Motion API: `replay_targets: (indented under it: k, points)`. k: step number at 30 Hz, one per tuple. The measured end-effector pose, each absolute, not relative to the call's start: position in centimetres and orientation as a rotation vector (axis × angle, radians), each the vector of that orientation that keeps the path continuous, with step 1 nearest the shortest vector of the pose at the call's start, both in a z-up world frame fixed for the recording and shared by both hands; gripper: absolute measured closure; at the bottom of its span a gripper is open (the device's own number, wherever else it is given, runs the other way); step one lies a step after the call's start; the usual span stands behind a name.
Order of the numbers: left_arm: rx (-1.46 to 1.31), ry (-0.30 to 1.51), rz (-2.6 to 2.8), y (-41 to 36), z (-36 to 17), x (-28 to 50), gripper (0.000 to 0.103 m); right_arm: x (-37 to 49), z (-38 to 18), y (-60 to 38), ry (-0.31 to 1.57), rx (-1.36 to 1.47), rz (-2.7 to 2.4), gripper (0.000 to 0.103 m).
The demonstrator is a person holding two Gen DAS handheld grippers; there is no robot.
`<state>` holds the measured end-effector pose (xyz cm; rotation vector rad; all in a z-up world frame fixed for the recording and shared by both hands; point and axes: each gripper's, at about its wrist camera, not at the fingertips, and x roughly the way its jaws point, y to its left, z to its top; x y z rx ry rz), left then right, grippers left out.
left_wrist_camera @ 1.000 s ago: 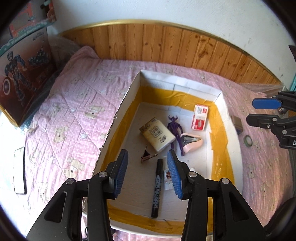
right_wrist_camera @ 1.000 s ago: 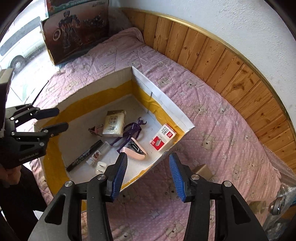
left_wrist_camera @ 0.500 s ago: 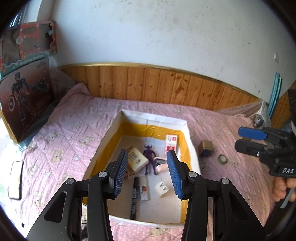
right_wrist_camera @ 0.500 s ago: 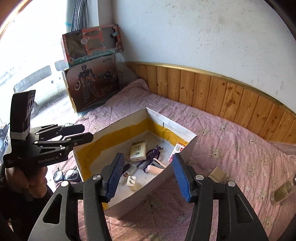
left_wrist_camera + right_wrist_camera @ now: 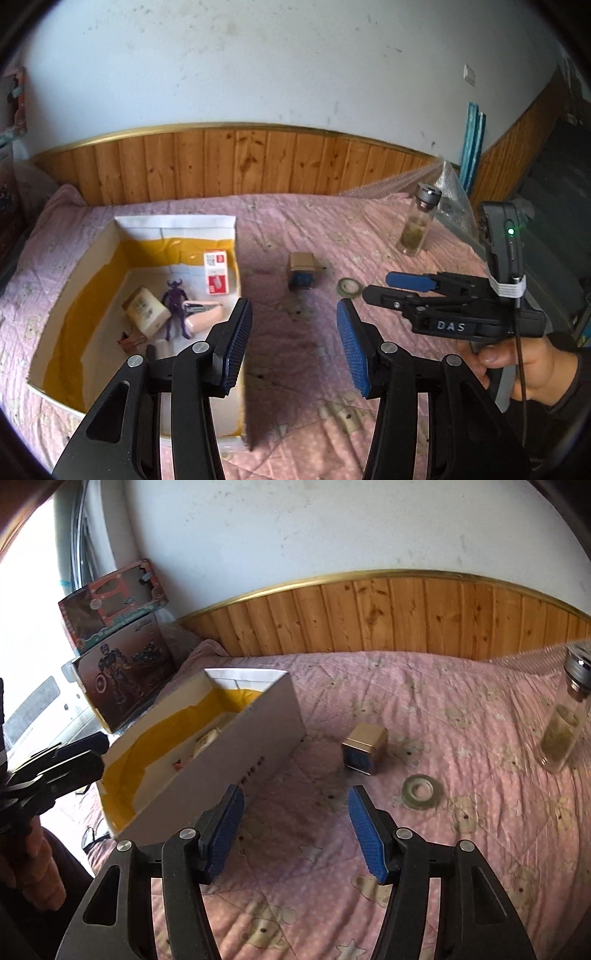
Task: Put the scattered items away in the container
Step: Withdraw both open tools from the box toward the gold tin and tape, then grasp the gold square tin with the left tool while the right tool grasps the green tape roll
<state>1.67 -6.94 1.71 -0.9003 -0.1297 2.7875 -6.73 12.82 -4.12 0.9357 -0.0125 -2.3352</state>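
Note:
The white box with a yellow lining (image 5: 110,236) (image 5: 273,716) lies on the pink bedspread. It holds a purple figure (image 5: 176,302), a red-white packet (image 5: 215,273), a beige packet (image 5: 146,312) and a pink stapler (image 5: 203,314). Outside it lie a small gold-and-blue tin (image 5: 302,271) (image 5: 364,747), a tape ring (image 5: 346,285) (image 5: 421,791) and a glass jar (image 5: 419,225) (image 5: 565,716). My left gripper (image 5: 293,345) is open and empty, right of the box. My right gripper (image 5: 295,836) is open and empty, in front of the tin; it also shows in the left wrist view (image 5: 384,286).
Wood panelling (image 5: 406,616) and a white wall run behind the bed. Toy boxes (image 5: 122,653) lean at the far left by a window. Bubble wrap (image 5: 448,199) lies behind the jar.
Both grippers have pulled back from above the box and swung right. The tin, tape ring and jar have come into view.

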Motion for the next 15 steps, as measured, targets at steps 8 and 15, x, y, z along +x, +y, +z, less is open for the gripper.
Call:
replay_targets:
  k: [8,15]
  points:
    - [-1.049,-0.166,2.669,-2.1,-1.1,-3.1,0.051,-11.7,-8.4,15.6,-0.038,1.074,-2.466,0.036]
    - [-1.221,-0.419,2.619,-1.5,-4.2,-11.6,0.045,-15.7,-11.8,15.7,0.046,1.111,-2.485,0.032]
